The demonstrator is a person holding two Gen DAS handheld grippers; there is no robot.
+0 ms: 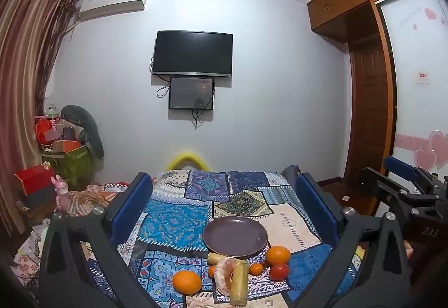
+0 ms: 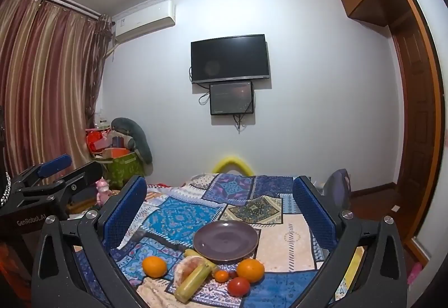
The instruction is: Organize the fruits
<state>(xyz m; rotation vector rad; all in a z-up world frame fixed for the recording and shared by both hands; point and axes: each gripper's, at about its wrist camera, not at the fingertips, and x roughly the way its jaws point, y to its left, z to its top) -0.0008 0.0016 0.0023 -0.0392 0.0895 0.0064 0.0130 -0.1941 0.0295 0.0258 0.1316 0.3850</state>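
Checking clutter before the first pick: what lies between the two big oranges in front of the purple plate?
In both wrist views, a peeled pomelo piece, two yellowish sugarcane sticks, a small tangerine and a tiny dark-red fruit.

Left tongs (image 1: 224, 204) and right tongs (image 2: 221, 204), both gaping wide, empty, side by side.

"GenRobot.AI" stands in pale letters on the black body of the left gripper (image 2: 56, 168), at the right wrist view's left edge. "DAS" stands on the right gripper (image 1: 403, 176) body, right of the purple plate (image 1: 234, 236).
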